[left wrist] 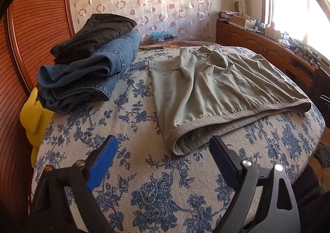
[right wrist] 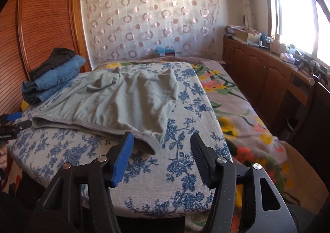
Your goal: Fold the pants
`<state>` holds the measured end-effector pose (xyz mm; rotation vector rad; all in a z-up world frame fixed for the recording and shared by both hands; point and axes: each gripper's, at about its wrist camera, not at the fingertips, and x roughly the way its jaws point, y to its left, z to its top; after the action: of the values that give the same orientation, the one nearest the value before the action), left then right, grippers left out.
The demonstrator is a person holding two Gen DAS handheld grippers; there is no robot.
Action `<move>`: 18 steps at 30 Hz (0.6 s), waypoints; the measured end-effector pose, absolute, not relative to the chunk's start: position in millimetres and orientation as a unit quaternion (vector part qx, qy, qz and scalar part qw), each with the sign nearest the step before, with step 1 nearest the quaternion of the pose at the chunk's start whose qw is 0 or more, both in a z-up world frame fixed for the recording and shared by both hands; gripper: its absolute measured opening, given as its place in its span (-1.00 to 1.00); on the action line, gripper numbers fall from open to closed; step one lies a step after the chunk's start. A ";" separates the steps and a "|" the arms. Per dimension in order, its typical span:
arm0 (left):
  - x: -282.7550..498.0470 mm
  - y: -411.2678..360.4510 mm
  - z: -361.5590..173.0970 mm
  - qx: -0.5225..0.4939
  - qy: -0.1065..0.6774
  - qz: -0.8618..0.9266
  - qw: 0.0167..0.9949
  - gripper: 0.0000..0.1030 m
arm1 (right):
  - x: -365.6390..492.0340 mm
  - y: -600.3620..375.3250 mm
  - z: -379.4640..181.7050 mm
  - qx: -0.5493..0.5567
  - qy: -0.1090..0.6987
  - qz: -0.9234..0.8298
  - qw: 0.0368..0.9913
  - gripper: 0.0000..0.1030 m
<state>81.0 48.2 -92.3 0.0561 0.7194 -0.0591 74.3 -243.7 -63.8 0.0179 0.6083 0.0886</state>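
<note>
While two pairs already lie folded in a stack, the blue jeans (left wrist: pixel 86 72) with a black pair (left wrist: pixel 90 35) on top, at about ten o'clock in the left wrist view against the wooden wardrobe (left wrist: pixel 31 47), the grey-green pants (left wrist: pixel 216 88) are only partly done. They lie on the blue-flowered cloth (left wrist: pixel 144 171) that covers the bed, their elastic waistband (left wrist: pixel 226 121) turned toward the camera and running from five o'clock to three o'clock of the garment. Their far end looks bunched and doubled over, so I judge one rough fold may be in, but the pants are not yet a tidy bundle and have not joined the stack. The left claw (left wrist: pixel 163 150) is released, its jaws wide with nothing between them, hovering just short of the near waistband corner. The right claw (right wrist: pixel 162 146) is also released, narrower, its blue pad just beside the other waistband corner (right wrist: pixel 152 146) without pinching it. By my reading the step in hand is taking both waistband corners; still left are lifting them over, flattening the fold, and placing the pants on the stack.
</note>
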 end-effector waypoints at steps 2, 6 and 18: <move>85.0 48.4 -93.8 0.029 0.356 -0.029 0.934 0.68 | 77.4 -244.9 -67.8 0.005 0.306 0.043 0.951 0.06; 93.6 49.5 -98.5 0.024 0.366 -0.036 0.930 0.50 | 85.4 -247.9 -76.9 -0.005 0.324 0.041 0.945 -0.07; 107.2 52.6 -110.0 0.023 0.389 -0.044 0.920 0.27 | 97.7 -233.8 -89.5 -0.017 0.351 0.072 0.933 -0.18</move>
<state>107.2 52.6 -110.0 0.0479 0.7985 -0.0911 97.7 -233.8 -89.5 -0.0351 0.7179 0.1481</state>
